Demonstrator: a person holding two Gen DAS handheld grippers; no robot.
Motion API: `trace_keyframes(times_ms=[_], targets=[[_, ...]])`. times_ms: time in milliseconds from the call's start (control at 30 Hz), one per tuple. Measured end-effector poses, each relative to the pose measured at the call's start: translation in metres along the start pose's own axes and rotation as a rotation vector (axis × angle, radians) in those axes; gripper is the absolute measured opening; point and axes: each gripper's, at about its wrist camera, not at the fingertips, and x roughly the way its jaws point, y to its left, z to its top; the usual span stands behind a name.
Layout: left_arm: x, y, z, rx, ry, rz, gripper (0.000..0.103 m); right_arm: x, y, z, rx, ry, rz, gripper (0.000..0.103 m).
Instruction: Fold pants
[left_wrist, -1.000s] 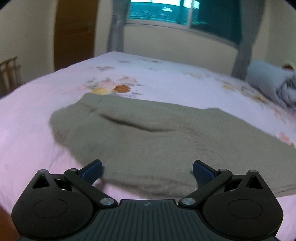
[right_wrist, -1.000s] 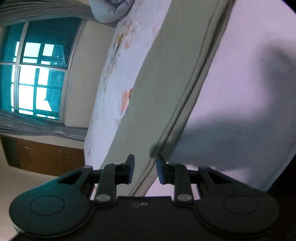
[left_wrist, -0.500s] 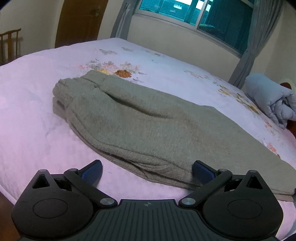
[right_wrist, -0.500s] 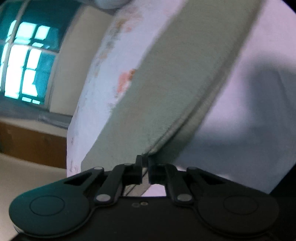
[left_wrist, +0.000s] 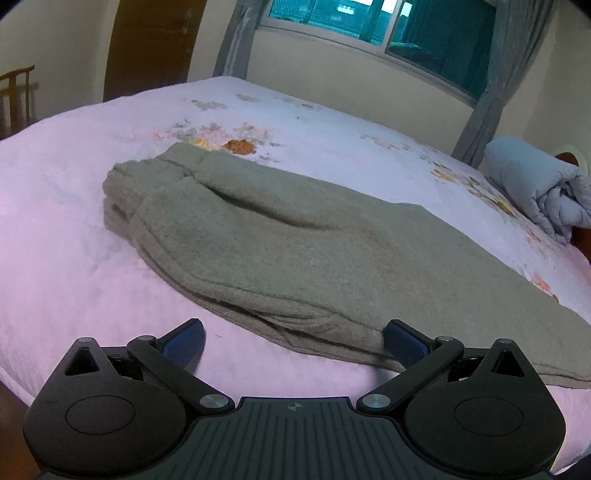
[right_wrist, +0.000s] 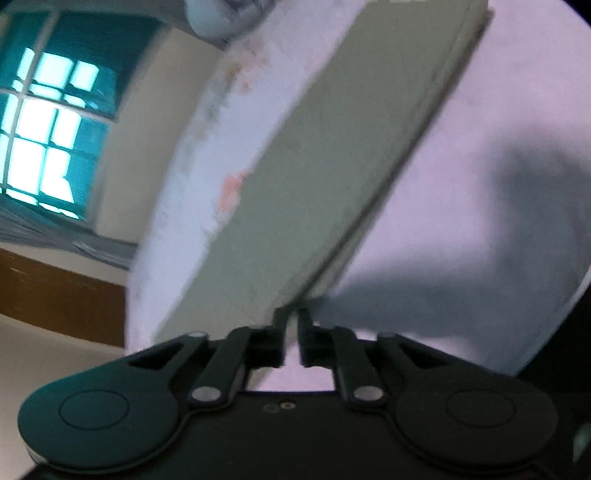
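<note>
One bed (left_wrist: 66, 266), pink-lilac cover with a floral print toward the far side; its near edge curves off just under the left gripper, and its left edge drops away to dark floor. Open cover lies to the left of the garment and in a narrow strip along the near edge; more bare cover runs behind it, up to the wall under the window (left_wrist: 373, 22). One pair of pants (left_wrist: 295, 251), grey-green knit, lies flat, legs stacked one on the other, waistband at far left and legs running off to the near right; the long doubled edge faces the near side. One rolled pale-blue quilt (left_wrist: 535, 188) sits at the far right of the bed, well apart from the pants. Two curtains, one at each side of the window; one brown door far left; one chair at the left margin. Left gripper (left_wrist: 293, 338): jaws spread wide, holding nothing, hovering low at the near edge, the right fingertip just at the pants' doubled edge, the left over bare cover. Right gripper (right_wrist: 291, 325), view blurred and rolled sideways: jaws drawn nearly together and pinching the hem end of the pants (right_wrist: 332, 155), which run away from it in a long strip across the cover.
</note>
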Motion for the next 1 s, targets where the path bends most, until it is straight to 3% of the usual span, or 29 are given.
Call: trace_keyframes(times_ms=[133,267,533,633,667,700,833,1000], targets=[[0.003,-0.018,0.003,0.056,-0.002,0.000,0.103,0.016,-0.005,-0.002,0.090,0.067,0.093,0.012],[0.003,-0.026,0.004,0.073,0.004,-0.004,0.103,0.055,0.010,-0.024,0.107,0.215,0.140,0.013],[0.003,-0.009,-0.001,-0.001,0.024,-0.002,0.103,0.092,0.026,-0.051,0.139,0.324,0.169,0.013],[0.006,-0.011,-0.001,0.011,0.030,-0.003,0.103,0.090,0.023,-0.047,0.173,0.323,0.167,0.011],[0.006,-0.012,-0.001,0.015,0.032,-0.003,0.103,0.091,0.023,-0.046,0.177,0.316,0.169,0.006],[0.006,-0.013,-0.001,0.018,0.034,-0.005,0.103,0.089,0.025,-0.046,0.153,0.293,0.160,0.000],[0.007,-0.010,0.000,0.020,0.033,-0.012,0.103,0.072,0.050,-0.051,-0.012,0.230,0.193,0.000],[0.010,-0.011,0.000,0.024,0.043,-0.013,0.103,0.088,0.033,-0.051,0.017,0.260,0.073,0.000]])
